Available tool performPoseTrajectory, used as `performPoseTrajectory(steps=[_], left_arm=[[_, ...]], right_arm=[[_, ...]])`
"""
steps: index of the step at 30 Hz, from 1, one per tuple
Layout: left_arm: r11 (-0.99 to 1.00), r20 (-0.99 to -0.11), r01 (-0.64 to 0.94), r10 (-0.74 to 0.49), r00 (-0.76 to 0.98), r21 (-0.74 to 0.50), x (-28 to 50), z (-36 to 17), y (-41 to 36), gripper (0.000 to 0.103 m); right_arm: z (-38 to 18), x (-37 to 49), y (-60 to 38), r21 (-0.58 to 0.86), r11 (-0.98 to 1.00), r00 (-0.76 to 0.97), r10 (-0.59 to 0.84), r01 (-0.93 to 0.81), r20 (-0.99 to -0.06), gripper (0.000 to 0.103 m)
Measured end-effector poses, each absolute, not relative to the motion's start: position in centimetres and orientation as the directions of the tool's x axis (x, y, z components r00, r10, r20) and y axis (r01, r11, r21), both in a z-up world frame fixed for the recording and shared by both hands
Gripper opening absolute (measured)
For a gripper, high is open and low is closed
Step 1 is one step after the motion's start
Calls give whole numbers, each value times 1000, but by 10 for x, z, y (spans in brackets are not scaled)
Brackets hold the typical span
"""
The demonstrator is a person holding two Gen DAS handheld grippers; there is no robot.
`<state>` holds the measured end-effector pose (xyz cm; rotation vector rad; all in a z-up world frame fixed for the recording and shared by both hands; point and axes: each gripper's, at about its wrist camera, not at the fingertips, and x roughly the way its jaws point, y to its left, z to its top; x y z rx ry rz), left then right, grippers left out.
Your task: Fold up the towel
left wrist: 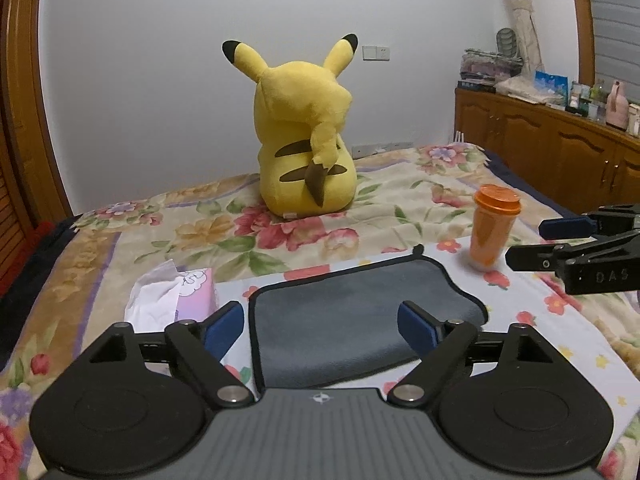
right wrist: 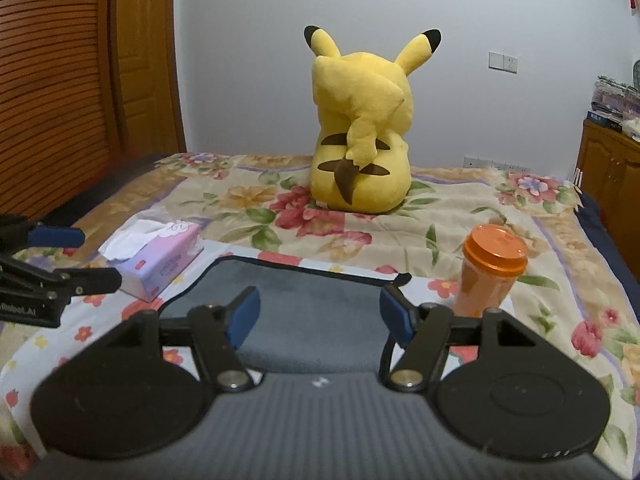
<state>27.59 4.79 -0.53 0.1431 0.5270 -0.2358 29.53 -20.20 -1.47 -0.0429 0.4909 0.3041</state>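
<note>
Grey towel [left wrist: 352, 316] lies flat beneath and ahead of both released claws: left gripper [left wrist: 320, 330] and right gripper [right wrist: 318, 316], fingers spread, grasping nothing.

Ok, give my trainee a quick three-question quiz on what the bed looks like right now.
1. True or false: the left gripper grips the grey towel.
2. What stands right of the towel: A) orange cup, B) tissue box, C) yellow plush?
3. Fill in: both grippers' jaws are ____.

Key: 1 false, it hovers with jaws apart; 2 A; 3 open, the right gripper too.
</note>
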Motion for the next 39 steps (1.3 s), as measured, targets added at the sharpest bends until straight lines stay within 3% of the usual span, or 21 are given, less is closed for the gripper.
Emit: performPoseTrajectory(steps=[6, 14, 39], left_arm=[[962, -510, 258, -179, 841, 87, 258, -7, 41, 95], [964, -481, 242, -163, 862, 107, 237, -7, 38, 103], [984, -421, 162, -119, 899, 68, 149, 21, 30, 103]], right_arm=[[-11, 276, -203, 42, 952, 842, 287, -302, -456, 75], [-7, 248, -206, 48, 956, 858, 283, -291, -428, 103], [11, 171, -220, 70, 962, 881, 271, -265, -387, 103]])
